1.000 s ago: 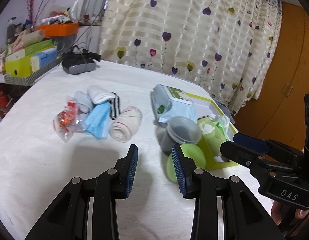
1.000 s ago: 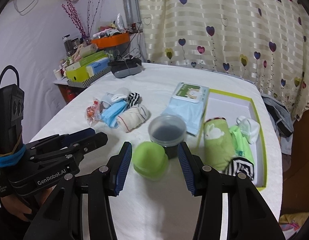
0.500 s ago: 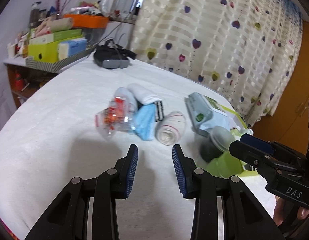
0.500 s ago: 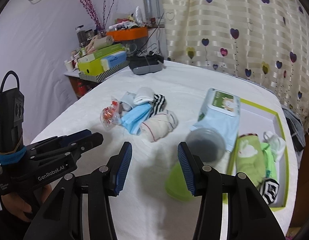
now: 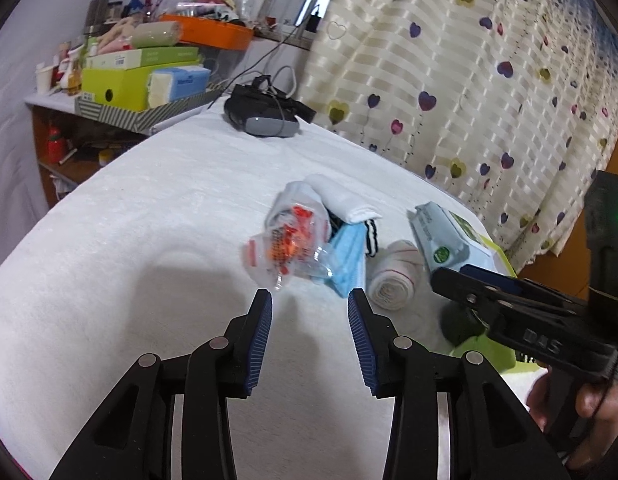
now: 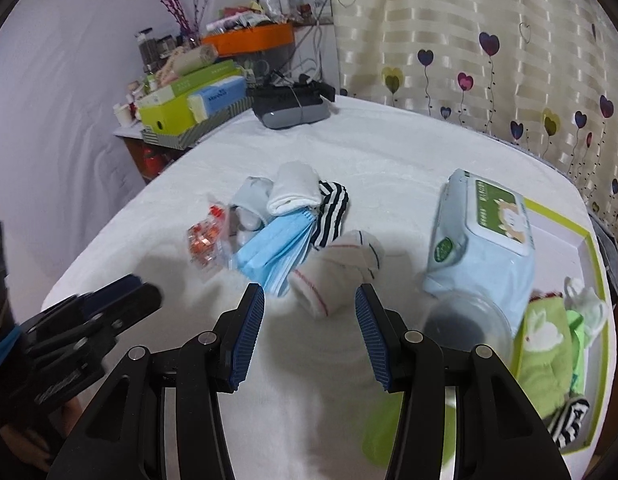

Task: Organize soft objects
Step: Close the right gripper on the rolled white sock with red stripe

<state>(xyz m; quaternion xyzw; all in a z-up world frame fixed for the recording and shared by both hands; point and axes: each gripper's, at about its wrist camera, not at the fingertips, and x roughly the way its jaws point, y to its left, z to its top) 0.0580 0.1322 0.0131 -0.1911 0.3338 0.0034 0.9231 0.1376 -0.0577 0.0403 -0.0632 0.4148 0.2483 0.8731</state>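
A pile of soft things lies mid-table: a cream rolled sock with a red stripe (image 6: 333, 268) (image 5: 393, 284), blue face masks (image 6: 275, 254) (image 5: 349, 258), a white rolled sock (image 6: 295, 188), a black-and-white striped sock (image 6: 331, 212) and a clear packet with red pieces (image 5: 287, 246) (image 6: 205, 242). My right gripper (image 6: 309, 334) is open and empty, just short of the cream sock. My left gripper (image 5: 309, 338) is open and empty, just short of the packet. A white box with a green rim (image 6: 589, 240) at the right holds a green rabbit sock (image 6: 547, 344).
A pack of wet wipes (image 6: 485, 240) lies beside the box. A grey lidded cup (image 6: 467, 322) and a green ball (image 6: 385, 436) sit at the near right. A VR headset (image 5: 263, 114) lies at the far table edge. A cluttered shelf (image 5: 145, 76) stands far left.
Both grippers have swung left, away from the green ball and grey cup, and now face the pile of socks and masks. Both stay open and empty.
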